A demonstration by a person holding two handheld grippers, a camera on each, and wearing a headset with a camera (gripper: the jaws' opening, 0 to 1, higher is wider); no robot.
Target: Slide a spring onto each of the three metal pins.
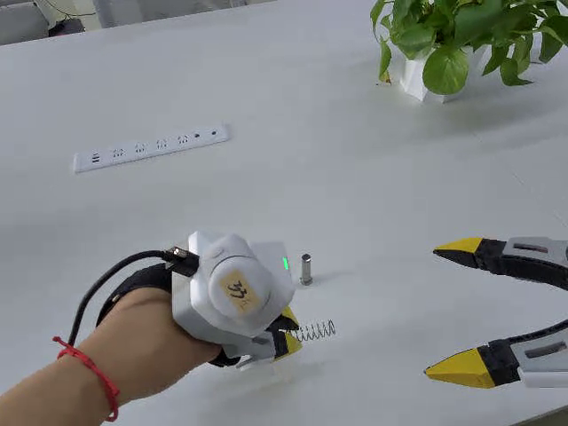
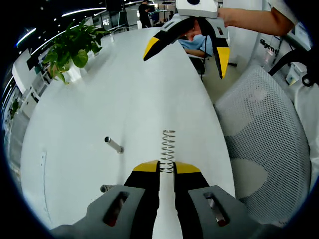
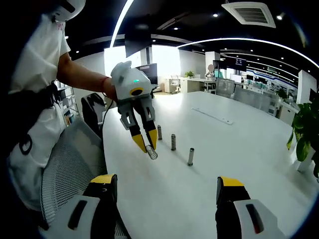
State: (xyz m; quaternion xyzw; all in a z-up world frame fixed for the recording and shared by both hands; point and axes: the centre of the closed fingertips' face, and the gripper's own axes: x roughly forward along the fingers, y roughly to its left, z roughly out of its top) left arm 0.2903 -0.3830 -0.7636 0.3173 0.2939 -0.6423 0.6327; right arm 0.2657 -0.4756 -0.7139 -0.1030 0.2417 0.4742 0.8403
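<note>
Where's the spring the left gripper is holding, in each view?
Head view: spring low centre, poking right from the left gripper.
Left gripper view: spring centre, rising from the jaws.
Right gripper view: spring left of centre, at the left gripper's tips.
Shared landmark: the plant.

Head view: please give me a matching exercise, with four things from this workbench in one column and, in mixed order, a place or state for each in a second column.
Things:
1 spring
2 right gripper
3 power strip
4 bare pin

Places or states:
a open, jaws wide apart
b lies flat on the far side of the table
c clamped in the left gripper
d stands upright on the table

Pairs: 1-c, 2-a, 3-b, 4-d
</note>
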